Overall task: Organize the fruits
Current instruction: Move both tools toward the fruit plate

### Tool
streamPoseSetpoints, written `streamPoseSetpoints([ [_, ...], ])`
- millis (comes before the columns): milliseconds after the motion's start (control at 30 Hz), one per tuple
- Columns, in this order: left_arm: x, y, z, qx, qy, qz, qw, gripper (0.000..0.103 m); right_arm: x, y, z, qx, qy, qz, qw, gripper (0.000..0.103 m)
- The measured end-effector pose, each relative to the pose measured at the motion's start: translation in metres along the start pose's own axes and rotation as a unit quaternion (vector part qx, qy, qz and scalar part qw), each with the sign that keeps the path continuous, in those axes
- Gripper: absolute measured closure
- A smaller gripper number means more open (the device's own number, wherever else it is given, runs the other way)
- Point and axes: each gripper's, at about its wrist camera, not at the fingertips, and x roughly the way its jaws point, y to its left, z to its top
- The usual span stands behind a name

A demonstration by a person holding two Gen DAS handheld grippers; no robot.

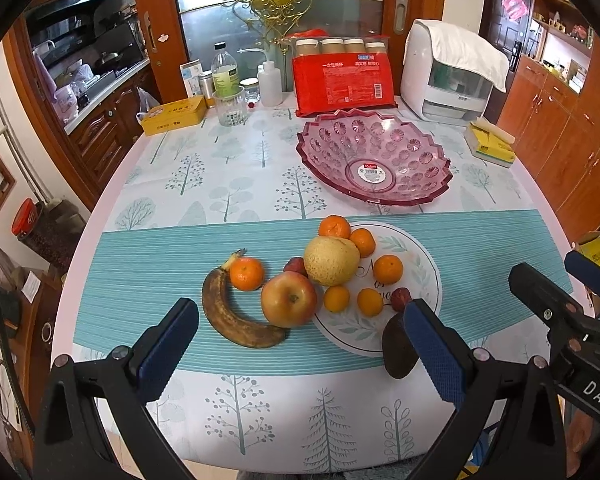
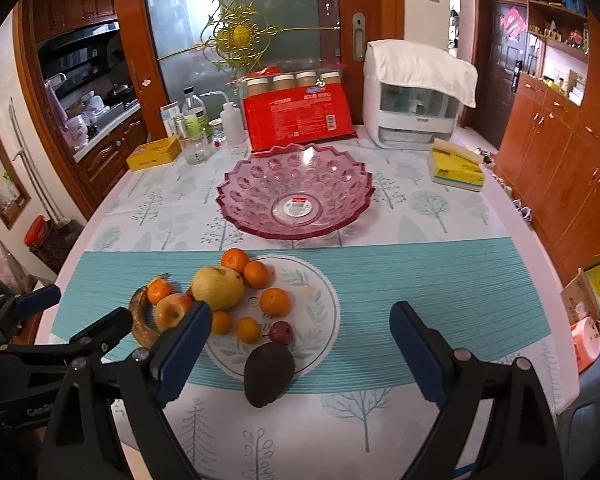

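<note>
Fingers (image 1: 171,344) of both our grippers spread empty, because loose fruit ahead awaits the scalloped pink glass bowl (image 1: 374,156) beyond.

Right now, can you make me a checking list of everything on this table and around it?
Surface: tree-print tablecloth with a teal striped mat.
Job's things: empty pink plastic bowl; browned banana, red-yellow apple, yellow pear, small oranges, dark avocado on the mat.
Clutter: red packet, yellow tin, bottles.
Claws: left claw and right claw both open, empty.
Cables: nothing seen.
Surroundings: wooden cabinets.
</note>
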Motion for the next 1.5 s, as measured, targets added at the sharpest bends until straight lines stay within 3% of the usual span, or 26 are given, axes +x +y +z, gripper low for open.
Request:
streamPoseSetpoints([
  [867, -0.008, 0.003, 0.008, -0.025, -0.006, 0.011, 0.9996, 0.001, -0.003, 0.003, 0.009, -0.024, -0.011, 0.026, 0.999, 0.012],
  [1367, -0.018, 0.000, -0.004, -0.037, 0.001, 0.039, 0.9986, 0.001, -0.003, 0.001, 0.003, -0.035, -0.001, 0.046, 0.998, 0.012],
  [1500, -0.018, -0.001, -0.005, -0.041, 0.005, 0.031, 0.9987, 0.001, -0.004, 0.000, 0.002, -0.036, -0.001, 0.053, 0.998, 0.012],
])
